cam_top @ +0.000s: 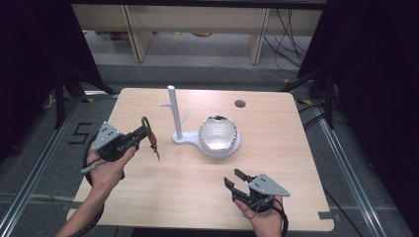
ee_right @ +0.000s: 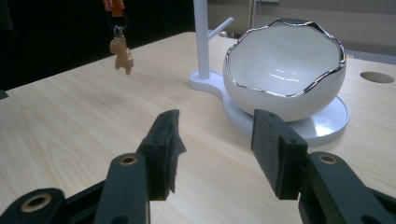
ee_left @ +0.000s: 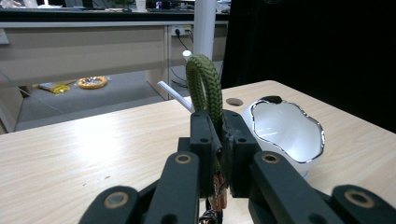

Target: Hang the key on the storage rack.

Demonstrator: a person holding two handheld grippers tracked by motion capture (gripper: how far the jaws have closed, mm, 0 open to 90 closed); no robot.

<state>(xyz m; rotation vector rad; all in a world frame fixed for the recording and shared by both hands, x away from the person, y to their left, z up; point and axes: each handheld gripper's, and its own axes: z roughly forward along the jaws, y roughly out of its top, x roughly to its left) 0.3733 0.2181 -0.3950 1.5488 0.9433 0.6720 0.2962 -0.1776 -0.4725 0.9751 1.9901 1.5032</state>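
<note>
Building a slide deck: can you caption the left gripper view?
Left tool shut on a green braided cord loop, beside a white egg-shaped bowl on a wooden table.

Both black two-jaw grippers, the left gripper (cam_top: pixel 143 132) and the right gripper (cam_top: pixel 235 178), carry grey three-cornered plates with small holes, brass-coloured pivot rivets and trailing black cables; forearms are unsleeved

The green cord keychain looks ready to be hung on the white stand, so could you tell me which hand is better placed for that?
Left, probably. The left tool is shut on the green cord keychain, raised beside the white stand. The right tool is open, holding nothing, nearer the person.
</note>
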